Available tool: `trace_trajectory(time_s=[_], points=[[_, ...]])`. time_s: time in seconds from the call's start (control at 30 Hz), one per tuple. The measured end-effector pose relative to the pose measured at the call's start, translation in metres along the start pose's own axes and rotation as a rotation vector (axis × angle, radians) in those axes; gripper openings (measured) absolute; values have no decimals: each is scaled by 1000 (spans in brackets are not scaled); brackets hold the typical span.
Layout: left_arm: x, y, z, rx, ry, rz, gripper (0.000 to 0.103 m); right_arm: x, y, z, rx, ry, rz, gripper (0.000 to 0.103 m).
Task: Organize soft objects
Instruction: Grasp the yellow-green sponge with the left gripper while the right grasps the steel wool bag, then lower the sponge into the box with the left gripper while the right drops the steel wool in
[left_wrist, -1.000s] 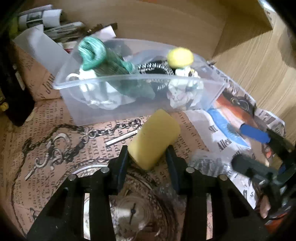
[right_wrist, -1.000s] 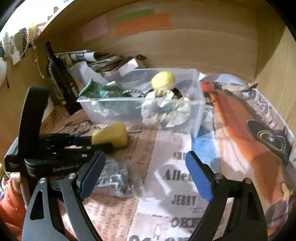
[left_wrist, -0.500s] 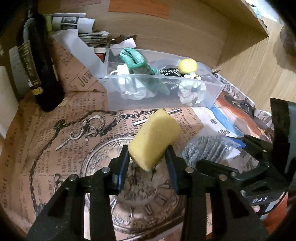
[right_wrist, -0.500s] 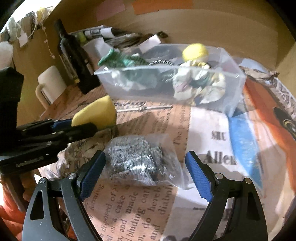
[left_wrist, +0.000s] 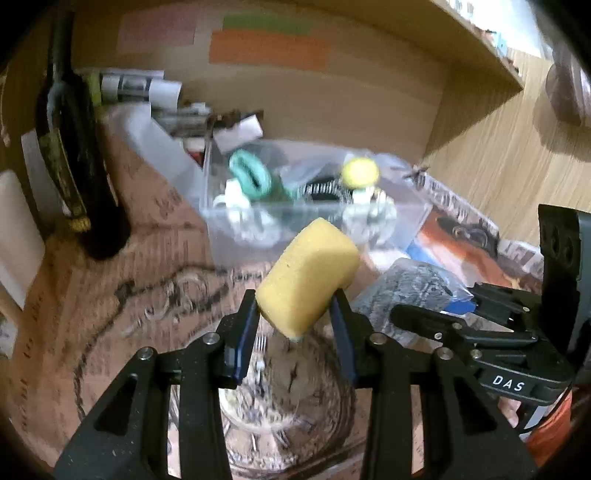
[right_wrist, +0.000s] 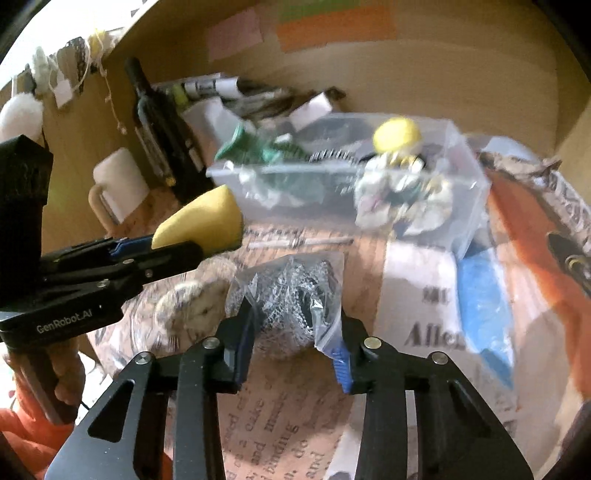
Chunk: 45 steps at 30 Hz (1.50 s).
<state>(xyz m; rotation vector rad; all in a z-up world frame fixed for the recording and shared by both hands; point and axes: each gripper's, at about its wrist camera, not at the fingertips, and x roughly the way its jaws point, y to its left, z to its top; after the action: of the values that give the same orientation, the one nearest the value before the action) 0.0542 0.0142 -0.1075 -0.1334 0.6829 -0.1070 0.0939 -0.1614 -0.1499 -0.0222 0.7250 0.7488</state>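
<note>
"DAS" on right gripper; "GenRobot.AI" on left gripper.

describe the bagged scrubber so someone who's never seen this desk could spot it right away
Find the clear plastic bin of soft items at the back of the paper-covered desk. Just in front of it, between the right gripper's blue pads, lies the steel wool scrubber: a silvery wire ball in a clear bag, unlike the smooth yellow sponge beside it.

Left gripper fingers clamped tight; right gripper fingers closed narrow, level.

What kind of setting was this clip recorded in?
Probably a home desk or shelf nook: wooden back panel with sticky notes, a dark bottle, and newspaper lining the surface.
</note>
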Motion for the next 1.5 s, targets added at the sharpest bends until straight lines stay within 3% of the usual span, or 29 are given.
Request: trace_trajectory(time_s=[0.33,0.63,0.97,1.3,1.5], points=[[-6,5,41,-4,-107,19,39,-27,-13,44,-9,-158,-64,33],[21,25,62,-16,-76,82,39,-19,-17,83,-44,-233,-125,33],[59,29,72,11,-3,87,39,22,-20,100,-63,-179,-149,33],[84,28,71,30,46,88,39,67,-21,95,-106,-49,-152,35],[73,26,68,35,33,83,51,60,-26,95,-88,-32,-152,44]])
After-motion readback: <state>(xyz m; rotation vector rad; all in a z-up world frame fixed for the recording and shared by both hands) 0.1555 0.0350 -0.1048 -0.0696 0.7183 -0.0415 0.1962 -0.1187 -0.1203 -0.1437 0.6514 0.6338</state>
